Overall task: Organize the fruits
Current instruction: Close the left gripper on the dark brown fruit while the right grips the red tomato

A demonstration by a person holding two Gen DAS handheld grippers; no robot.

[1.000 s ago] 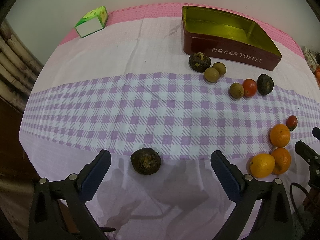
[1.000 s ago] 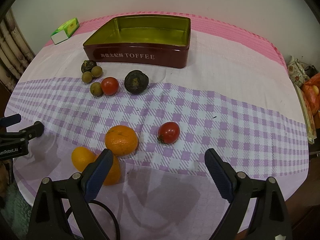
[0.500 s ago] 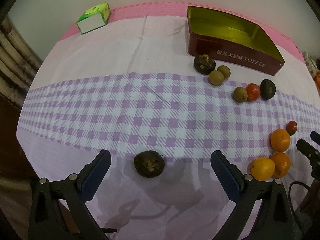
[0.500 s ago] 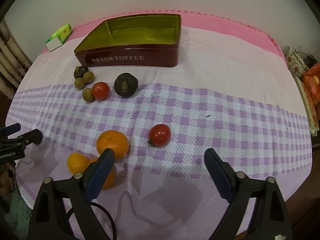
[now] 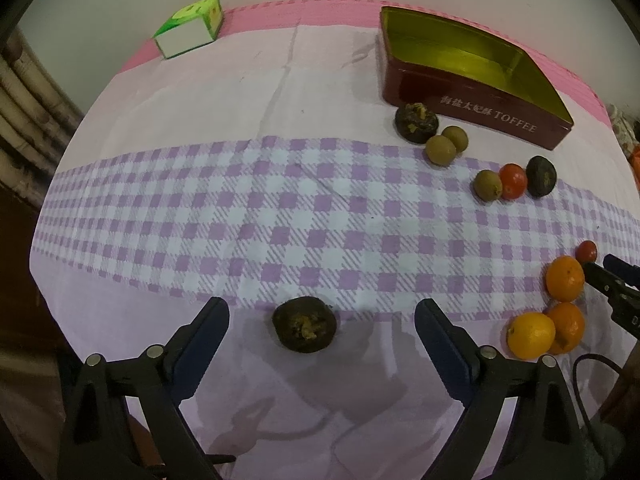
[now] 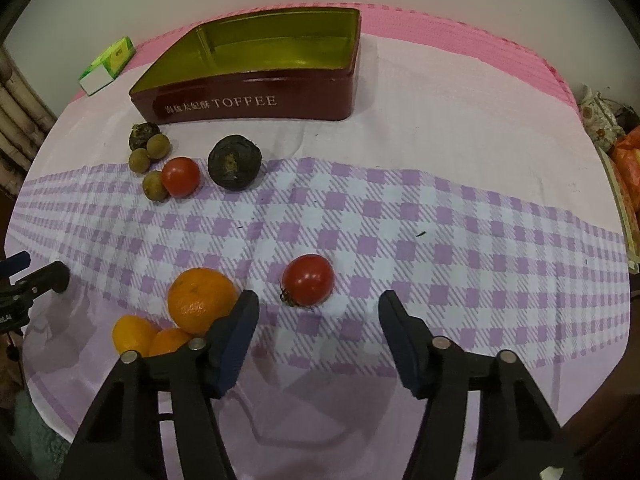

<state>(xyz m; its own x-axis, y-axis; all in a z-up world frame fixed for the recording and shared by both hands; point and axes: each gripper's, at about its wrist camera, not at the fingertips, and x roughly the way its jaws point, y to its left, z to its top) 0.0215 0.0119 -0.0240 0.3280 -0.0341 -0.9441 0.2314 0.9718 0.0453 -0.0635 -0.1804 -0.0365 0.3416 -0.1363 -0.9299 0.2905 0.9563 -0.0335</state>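
My left gripper [image 5: 320, 320] is open, its jaws on either side of a dark wrinkled fruit [image 5: 304, 329] on the cloth. My right gripper [image 6: 318, 314] is open just short of a red tomato [image 6: 308, 279]. An orange [image 6: 202, 299] touches its left finger; two more oranges [image 6: 134, 334] lie behind that finger. An open red TOFFEE tin [image 6: 256, 100] with a gold inside stands at the back. In front of it lie a second tomato [image 6: 180, 176], a dark fruit [image 6: 235, 162], another dark fruit [image 6: 140, 136] and three small brown fruits [image 6: 154, 186].
A green and white box [image 5: 192, 28] lies at the table's far left corner. The table's right edge [image 6: 624, 240] has bags beyond it. The left gripper's tip shows at the left of the right wrist view [image 6: 36, 280].
Both grippers have come lower and closer to the cloth. The left one has closed in on the dark fruit, the right one on the tomato. Both stay open.
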